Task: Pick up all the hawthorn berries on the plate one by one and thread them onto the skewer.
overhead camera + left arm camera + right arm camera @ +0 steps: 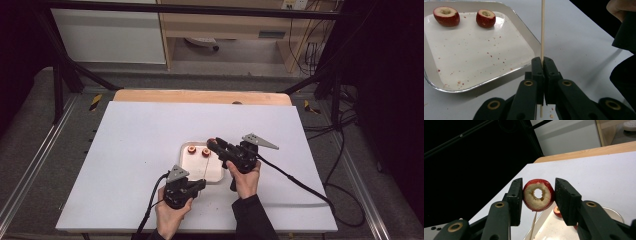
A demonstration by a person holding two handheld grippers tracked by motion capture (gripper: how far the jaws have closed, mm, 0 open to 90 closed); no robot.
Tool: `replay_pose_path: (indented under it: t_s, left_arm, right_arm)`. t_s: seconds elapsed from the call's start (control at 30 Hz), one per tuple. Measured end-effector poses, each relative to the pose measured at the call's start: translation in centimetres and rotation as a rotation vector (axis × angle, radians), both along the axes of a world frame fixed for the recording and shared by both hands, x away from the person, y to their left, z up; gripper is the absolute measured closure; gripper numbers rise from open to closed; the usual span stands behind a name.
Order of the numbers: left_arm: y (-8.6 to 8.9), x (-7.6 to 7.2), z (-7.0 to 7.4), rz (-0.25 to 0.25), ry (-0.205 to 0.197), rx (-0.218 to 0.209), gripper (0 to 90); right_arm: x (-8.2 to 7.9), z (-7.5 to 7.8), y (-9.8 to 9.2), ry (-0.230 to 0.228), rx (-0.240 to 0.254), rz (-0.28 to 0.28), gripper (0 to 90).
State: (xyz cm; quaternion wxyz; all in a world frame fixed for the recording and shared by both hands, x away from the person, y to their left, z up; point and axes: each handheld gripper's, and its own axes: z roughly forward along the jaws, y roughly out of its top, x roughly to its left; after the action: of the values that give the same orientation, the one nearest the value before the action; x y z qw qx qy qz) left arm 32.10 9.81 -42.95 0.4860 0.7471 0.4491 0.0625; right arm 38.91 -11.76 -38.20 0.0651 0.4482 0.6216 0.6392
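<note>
Nearest the table's front edge, the person's left hand point(170, 215) is gripping the left gripper point(200, 185), whose grey three-cornered plate is facing up and whose cable is trailing back over the edge. Its black jaws are pressing together on a thin, round wooden skewer point(542, 30), which is running straight up from between them in the left gripper view and passing beside the tray's near corner.

Just beyond, the white table point(135, 145) is carrying a shallow metal tray point(216, 175) with rounded corners and a pale floor speckled with red and tan crumbs. Two cut pieces of red-skinned fruit are sitting side by side at its far end, one point(446, 16) to the left and one point(485, 18) to the right in the left gripper view, each with a pale cut face up and a cored hollow in the middle.

To the right of the tray, the right hand point(246, 180) is angling the right gripper point(538, 195) up and toward the tray's far right corner. Its jaws are partly closed and squeezing a third fruit ring point(538, 194), red outside, cream inside, with a round hole clean through. The ring is raised above the tray, with the skewer showing just below it.
</note>
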Motion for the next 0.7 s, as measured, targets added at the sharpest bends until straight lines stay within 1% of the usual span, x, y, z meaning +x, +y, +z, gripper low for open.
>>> replay_pose_path:
  t_s: [0.23, 0.43, 0.57, 0.7]
  left_arm:
    - [-0.06, -0.02, 0.04, 0.001, -0.005, -0.005, 88.3]
    - [-0.05, 0.03, 0.06, 0.001, 0.0, -0.009, 88.3]
    - [-0.02, 0.03, 0.09, 0.009, 0.0, -0.021, 88.3]
    - [-0.11, -0.01, 0.08, 0.016, 0.002, -0.031, 88.4]
  right_arm:
    - [-0.03, -0.17, 0.13, -0.004, 0.005, 0.001, 60.0]
    - [-0.05, -0.36, 0.32, 0.004, 0.009, 0.009, 60.0]
    - [-0.09, -0.52, 0.4, 0.006, 0.001, 0.012, 60.0]
    - [-0.22, -0.65, 0.54, 0.003, 0.007, 0.016, 60.0]
